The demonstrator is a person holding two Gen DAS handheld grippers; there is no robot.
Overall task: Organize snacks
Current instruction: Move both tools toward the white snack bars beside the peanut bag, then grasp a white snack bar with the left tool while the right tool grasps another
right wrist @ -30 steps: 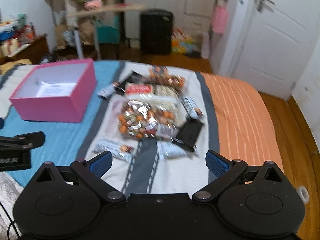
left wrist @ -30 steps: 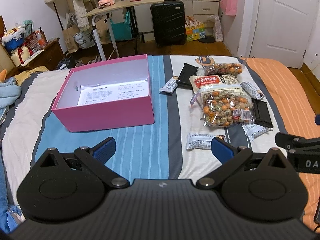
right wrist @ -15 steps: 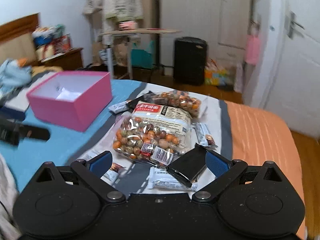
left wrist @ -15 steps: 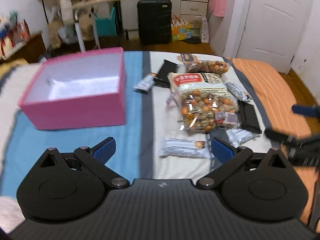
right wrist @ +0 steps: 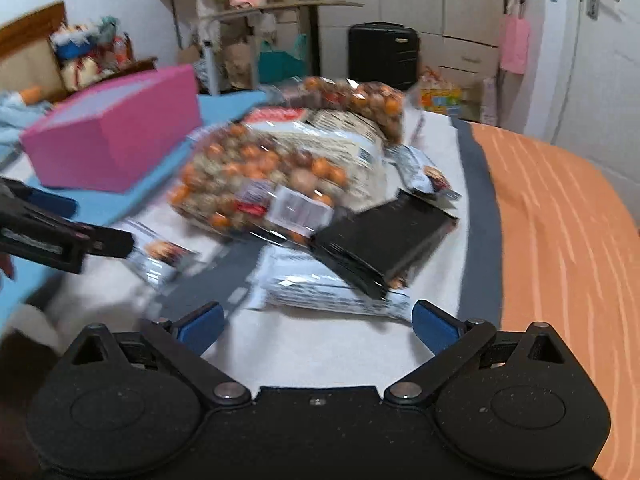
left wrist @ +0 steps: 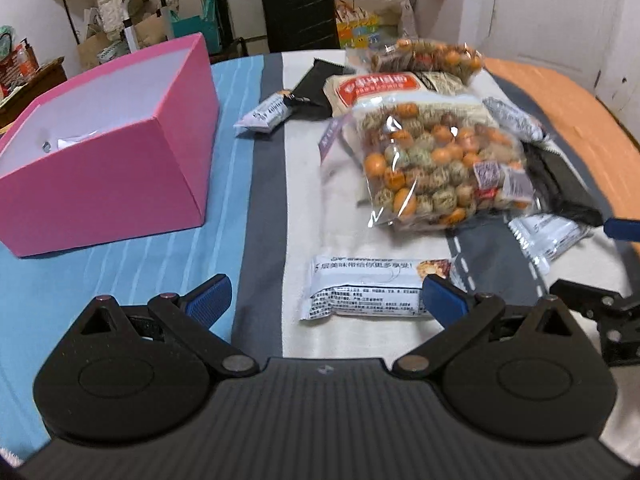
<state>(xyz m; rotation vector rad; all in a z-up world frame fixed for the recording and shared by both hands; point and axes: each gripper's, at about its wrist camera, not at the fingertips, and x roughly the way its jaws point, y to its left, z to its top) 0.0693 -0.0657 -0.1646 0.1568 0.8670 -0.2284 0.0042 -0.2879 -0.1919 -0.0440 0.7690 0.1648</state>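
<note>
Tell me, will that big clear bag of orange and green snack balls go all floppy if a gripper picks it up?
Probably floppy: the clear bag of snack balls is thin, crinkled film around loose round pieces, so it would likely sag and shift. Its glossy film might be slippery for the fingers. It looks full, so probably heavier than the flat white bar.

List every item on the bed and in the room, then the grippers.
pink box: one, pink, open, left on the bed
nut bags: two, clear with orange nuts, centre and far end
noodle pack: one, cream and red, under the near nut bag
white snack bars: four, around the pile
black packets: two, either side of the pile
suitcase: one, black, on the floor beyond the bed
left gripper: jaws open
right gripper: jaws open
</note>
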